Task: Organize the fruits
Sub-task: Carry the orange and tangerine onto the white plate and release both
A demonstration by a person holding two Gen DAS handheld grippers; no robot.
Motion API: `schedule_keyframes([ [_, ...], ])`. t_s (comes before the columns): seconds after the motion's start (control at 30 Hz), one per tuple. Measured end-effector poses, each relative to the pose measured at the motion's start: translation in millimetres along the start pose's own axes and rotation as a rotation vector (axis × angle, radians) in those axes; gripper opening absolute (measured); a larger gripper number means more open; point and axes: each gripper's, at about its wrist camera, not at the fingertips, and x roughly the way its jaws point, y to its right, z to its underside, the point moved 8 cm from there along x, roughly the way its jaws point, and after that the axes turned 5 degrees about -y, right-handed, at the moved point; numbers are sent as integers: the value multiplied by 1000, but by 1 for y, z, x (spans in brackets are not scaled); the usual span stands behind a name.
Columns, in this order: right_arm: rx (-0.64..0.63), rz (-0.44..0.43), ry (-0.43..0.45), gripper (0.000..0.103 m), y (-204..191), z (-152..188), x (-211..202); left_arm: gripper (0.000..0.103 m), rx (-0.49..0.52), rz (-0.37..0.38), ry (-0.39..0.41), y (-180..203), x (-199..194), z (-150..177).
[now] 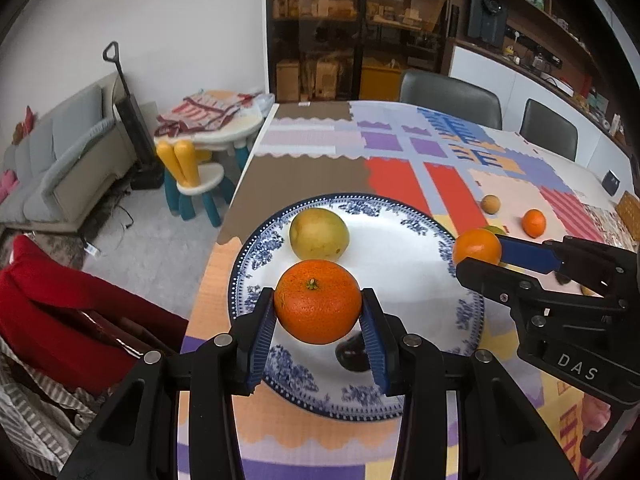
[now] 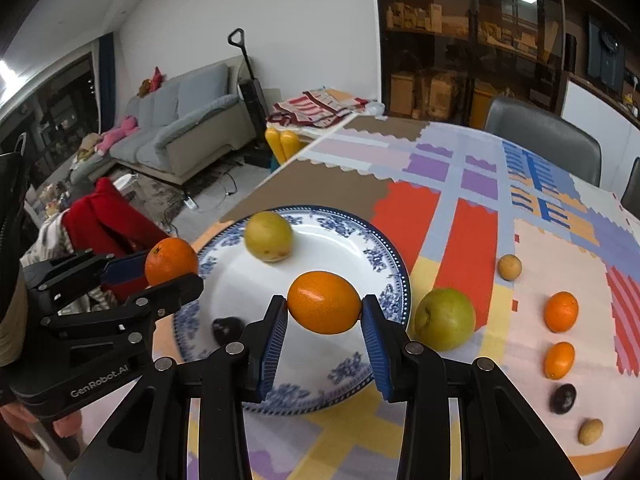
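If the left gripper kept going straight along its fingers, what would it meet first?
Probably the bare white middle of the plate. The left gripper, shut on its orange, points down over it, with the yellow-green fruit further along; depth is unclear.

my left gripper is black with ribbed blue pads, closed on a deep orange mandarin with a green stem dot. my right gripper wears the same black and blue, pinching a glossy orange kumquat. below, the plate is white with a blue floral rim and dotted edge, carrying a yellow-green pear and a dark purple, near-black fruit. the counter cloth runs in red, lilac, brown, peach and blue patches.
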Motion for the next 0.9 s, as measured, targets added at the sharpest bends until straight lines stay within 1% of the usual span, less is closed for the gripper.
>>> schedule_keyframes([
  [0.2,-1,18,-35,39,8,-2,23,41,14,-6,-46,1,25,1],
  [0.33,1,21,-53,39,13,-2,35,41,27,-9,-66,1,35,2],
  [0.53,-2,16,-44,39,13,-4,38,42,26,-12,-91,0,42,3],
  [0.57,-3,16,-41,40,12,-4,36,46,21,-11,-92,0,42,3],
  [0.6,-4,11,-40,40,11,-5,35,52,18,-15,-86,0,40,3],
  [0.67,-7,5,-35,41,10,-4,32,57,22,-26,-56,0,32,1],
  [0.7,-5,7,-31,44,10,-4,29,60,29,-38,-40,1,26,0],
  [0.9,3,1,9,45,9,2,4,63,48,-63,25,8,-7,-2],
])
